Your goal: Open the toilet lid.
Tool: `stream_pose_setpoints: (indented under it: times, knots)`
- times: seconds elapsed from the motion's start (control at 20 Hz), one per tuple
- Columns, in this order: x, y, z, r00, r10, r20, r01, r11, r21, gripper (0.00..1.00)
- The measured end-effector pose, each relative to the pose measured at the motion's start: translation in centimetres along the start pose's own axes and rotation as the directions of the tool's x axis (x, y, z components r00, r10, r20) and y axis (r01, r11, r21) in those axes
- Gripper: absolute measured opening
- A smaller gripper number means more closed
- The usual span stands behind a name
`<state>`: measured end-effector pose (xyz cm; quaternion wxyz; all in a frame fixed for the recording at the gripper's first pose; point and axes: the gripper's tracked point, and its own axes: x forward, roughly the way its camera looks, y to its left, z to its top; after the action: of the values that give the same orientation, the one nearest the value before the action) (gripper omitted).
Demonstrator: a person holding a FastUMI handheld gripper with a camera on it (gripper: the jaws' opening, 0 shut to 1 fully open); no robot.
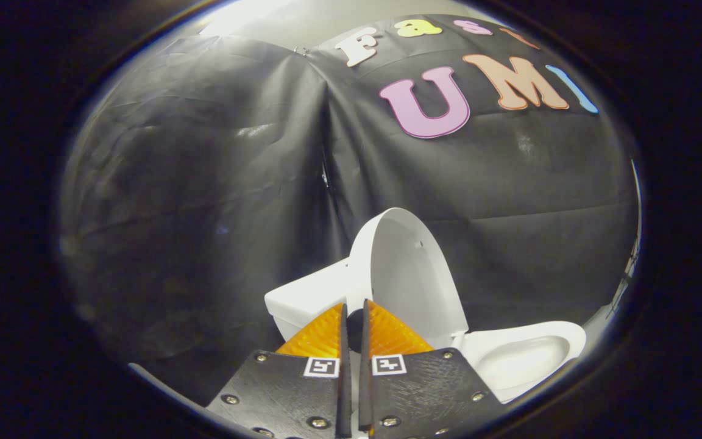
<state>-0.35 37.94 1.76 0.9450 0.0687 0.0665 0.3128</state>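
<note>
Toilet lid (409,274) stands raised, nearly upright and leaning a little toward the tank (305,299), just ahead of the tool (354,314), with its hollow underside turned toward the bowl. The tool points forward and slightly upward at the lid's lower edge, near the hinge. Its two fingers (320,335) lie almost parallel with only a thin slit between them, so it is narrow, and nothing can be made out gripped in that slit; a small dark patch sits at the tips, too unclear to name. The fingertips cover the lid's lower left rim, and whether they touch it cannot be told. Left of the tips, the white tank's corner juts out behind the lid. To the right of the fingers and lower down, the toilet bowl (521,356) lies uncovered, its rounded rim and pale basin in full sight. Beyond the toilet hangs the booth's black cloth wall (205,183), creased, close behind the tank, with a vertical seam (326,177) above the lid's top edge. Open room lies above the bowl and right of the lid.
</note>
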Motion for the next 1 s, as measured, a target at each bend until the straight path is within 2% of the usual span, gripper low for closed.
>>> stream_pose_setpoints:
  times: [0.35,0.5,0.65,0.75,1.0]
  knots:
    - [-0.6,-0.6,-0.2,1.000,0.005,-0.017,-0.005,0.999,0.051,0.08]
    - [-0.9,-0.8,-0.3,0.999,0.021,-0.038,-0.018,0.997,0.073,0.16]
    - [-1.4,-1.6,-0.2,0.999,-0.002,-0.041,0.004,0.999,0.048,0.23]
    - [-2.1,-2.5,0.4,0.999,-0.014,-0.036,0.015,0.999,0.040,0.45]
    - [-4.4,-7.0,1.7,0.995,-0.104,0.004,0.104,0.994,0.036,0.98]
